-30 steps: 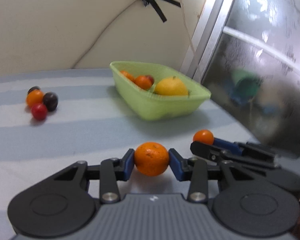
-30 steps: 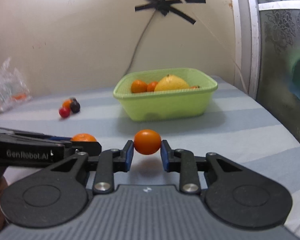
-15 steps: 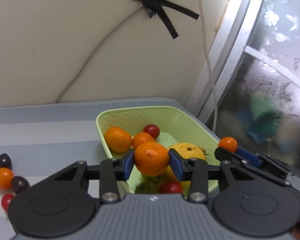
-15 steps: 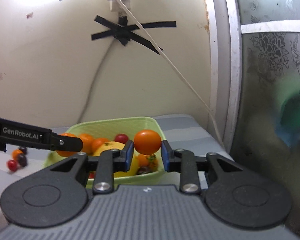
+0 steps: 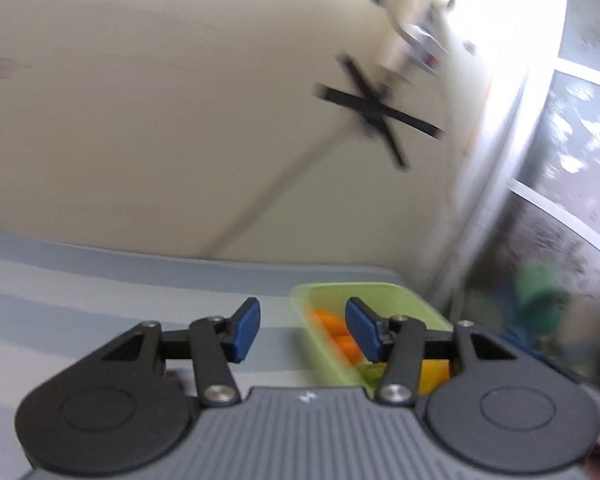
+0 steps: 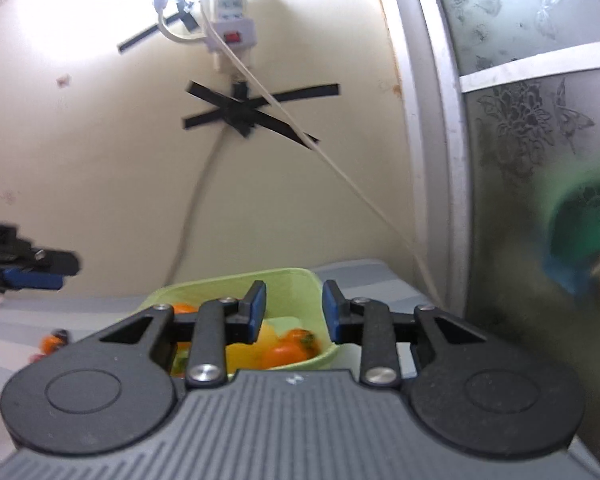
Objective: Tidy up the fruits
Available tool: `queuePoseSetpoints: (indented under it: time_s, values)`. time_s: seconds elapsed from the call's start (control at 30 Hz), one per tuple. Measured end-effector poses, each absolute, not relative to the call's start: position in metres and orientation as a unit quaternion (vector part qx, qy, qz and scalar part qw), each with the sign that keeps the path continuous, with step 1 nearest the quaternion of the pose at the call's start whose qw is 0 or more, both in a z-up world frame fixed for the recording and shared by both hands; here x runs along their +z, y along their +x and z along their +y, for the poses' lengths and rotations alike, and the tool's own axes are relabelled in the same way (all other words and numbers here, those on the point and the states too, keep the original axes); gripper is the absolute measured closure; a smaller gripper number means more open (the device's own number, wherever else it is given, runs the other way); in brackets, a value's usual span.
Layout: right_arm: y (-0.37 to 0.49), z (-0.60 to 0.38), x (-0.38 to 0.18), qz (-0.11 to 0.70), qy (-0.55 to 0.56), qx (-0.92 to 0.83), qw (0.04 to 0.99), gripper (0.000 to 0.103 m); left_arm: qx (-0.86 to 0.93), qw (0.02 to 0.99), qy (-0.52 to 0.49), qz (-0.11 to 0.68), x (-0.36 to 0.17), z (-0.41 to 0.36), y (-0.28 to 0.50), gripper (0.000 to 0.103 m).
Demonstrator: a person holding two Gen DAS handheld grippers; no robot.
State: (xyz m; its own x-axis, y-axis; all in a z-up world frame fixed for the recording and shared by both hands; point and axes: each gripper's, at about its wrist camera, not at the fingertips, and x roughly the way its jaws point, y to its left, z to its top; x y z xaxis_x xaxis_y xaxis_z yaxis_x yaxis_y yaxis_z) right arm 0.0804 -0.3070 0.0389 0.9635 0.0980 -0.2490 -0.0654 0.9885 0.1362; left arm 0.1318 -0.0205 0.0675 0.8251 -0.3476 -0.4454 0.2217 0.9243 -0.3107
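The left wrist view is blurred. In it the left gripper has nothing between its blue pads; its jaws are opening, released. Past the right pad sits the green basket on the striped tablecloth, only its far left part in sight, with orange fruit and a bit of something yellow inside.

The right wrist view is sharper and shows more. The right gripper is also released, its jaws a small way apart with no fruit between them, hanging above the near side of the basket. Inside lie a large yellow fruit, oranges at the near right, and another orange one at the left. The basket's long axis appears to run left to right across this view. At the far left the tip of the left gripper reaches in from the edge, and small fruits lie on the cloth left of the basket. Only this view shows the power strip clearly, above crossed black tape on the wall.
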Motion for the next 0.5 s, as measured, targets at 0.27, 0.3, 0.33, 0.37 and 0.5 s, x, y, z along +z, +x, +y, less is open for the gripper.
queuePoseSetpoints:
  time_s: [0.27,0.3,0.33,0.37,0.5]
  values:
    - [0.059,-0.232,0.038,0.174,0.002,0.193,0.966,0.07,-0.055,0.939,-0.154,0.304,0.028,0.062,0.102,0.054]
    - [0.059,-0.22,0.036,0.183,-0.012,0.208,0.961,0.07,-0.059,0.934,-0.16,0.312,0.023,0.065,0.101,0.054]
    - [0.06,-0.207,0.034,0.192,-0.025,0.221,0.956,0.07,-0.065,0.932,-0.164,0.317,0.019,0.064,0.101,0.054]
    - [0.062,-0.196,0.032,0.201,-0.037,0.229,0.952,0.071,-0.072,0.931,-0.16,0.32,0.017,0.062,0.101,0.054]
    - [0.085,-0.168,0.035,0.228,-0.041,0.247,0.941,0.07,-0.09,0.941,-0.088,0.313,0.013,0.034,0.107,0.05]
